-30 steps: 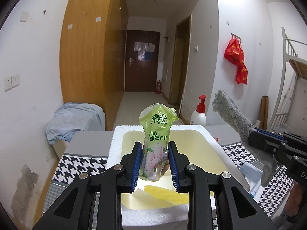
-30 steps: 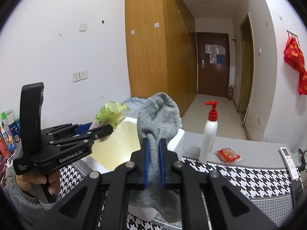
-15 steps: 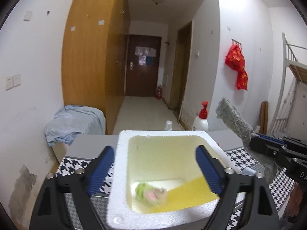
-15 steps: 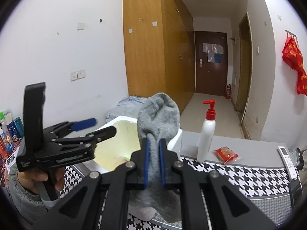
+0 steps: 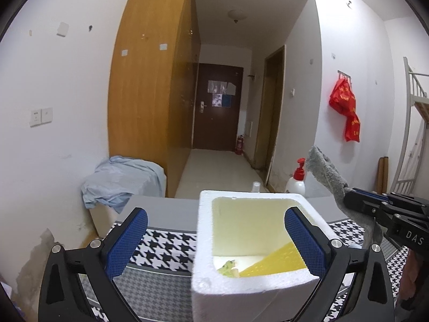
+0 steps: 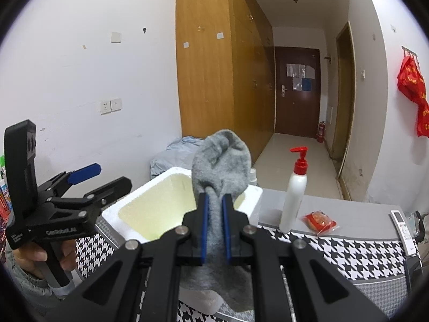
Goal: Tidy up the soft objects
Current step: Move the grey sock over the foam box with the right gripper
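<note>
A white foam box (image 5: 249,287) stands on the houndstooth table cloth. Inside it lie a green packet (image 5: 228,264) and a yellow sheet (image 5: 276,260) at the bottom. My left gripper (image 5: 214,220) hovers at the box's near left corner, its jaws opening wide with nothing between them; it also shows at the left of the right wrist view, left gripper (image 6: 107,177). My right gripper (image 6: 214,201) is shut on a grey sock (image 6: 219,161), whose top stands up and whose lower end hangs below the fingers, just in front of the foam box (image 6: 139,204).
A white pump bottle with a red top (image 6: 295,196), a red snack packet (image 6: 320,221) and a remote (image 6: 402,225) lie on the table right of the box. A heap of light blue fabric (image 5: 123,177) sits by the left wall.
The left gripper let go of the green packet, which dropped to the bottom of the box; its jaws spread wide and it shifted left. The right gripper held still with the sock.
</note>
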Available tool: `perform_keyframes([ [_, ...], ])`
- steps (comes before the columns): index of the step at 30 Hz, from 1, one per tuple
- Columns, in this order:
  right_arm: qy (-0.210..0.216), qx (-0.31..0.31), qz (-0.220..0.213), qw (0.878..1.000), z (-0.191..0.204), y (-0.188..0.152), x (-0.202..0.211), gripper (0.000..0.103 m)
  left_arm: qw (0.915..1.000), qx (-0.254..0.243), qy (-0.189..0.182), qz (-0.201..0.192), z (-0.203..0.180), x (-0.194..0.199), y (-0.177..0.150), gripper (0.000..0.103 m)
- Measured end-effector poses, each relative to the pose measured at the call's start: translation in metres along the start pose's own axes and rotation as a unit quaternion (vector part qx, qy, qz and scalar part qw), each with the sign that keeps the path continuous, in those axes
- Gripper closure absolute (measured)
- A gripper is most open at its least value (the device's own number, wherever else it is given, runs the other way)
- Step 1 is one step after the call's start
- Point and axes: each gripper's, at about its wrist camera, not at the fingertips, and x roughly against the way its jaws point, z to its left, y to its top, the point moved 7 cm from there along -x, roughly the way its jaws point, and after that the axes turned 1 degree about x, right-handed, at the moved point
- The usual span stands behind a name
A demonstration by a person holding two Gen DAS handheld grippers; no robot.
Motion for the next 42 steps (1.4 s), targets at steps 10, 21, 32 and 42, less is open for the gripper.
perform_keyframes([
  [10, 0.007, 0.004, -0.002, 1.0, 0.01, 0.007, -0.009, 0.09, 0.9997, 0.002, 0.025, -0.002, 0.012, 0.007, -0.003, 0.001],
  [21, 0.016, 0.004, -0.001, 1.0, 0.025, 0.013, -0.023, 0.09, 0.9994, 0.007, 0.033, 0.001, 0.025, 0.017, -0.007, 0.001],
  [32, 0.019, 0.002, 0.008, 1.0, 0.029, 0.014, -0.035, 0.09, 0.9992, 0.012, 0.039, 0.001, 0.029, 0.026, -0.01, 0.001],
  [42, 0.016, 0.009, 0.019, 1.0, 0.034, 0.012, -0.045, 0.042, 0.9992, 0.011, 0.04, -0.001, 0.031, 0.028, -0.013, 0.001],
])
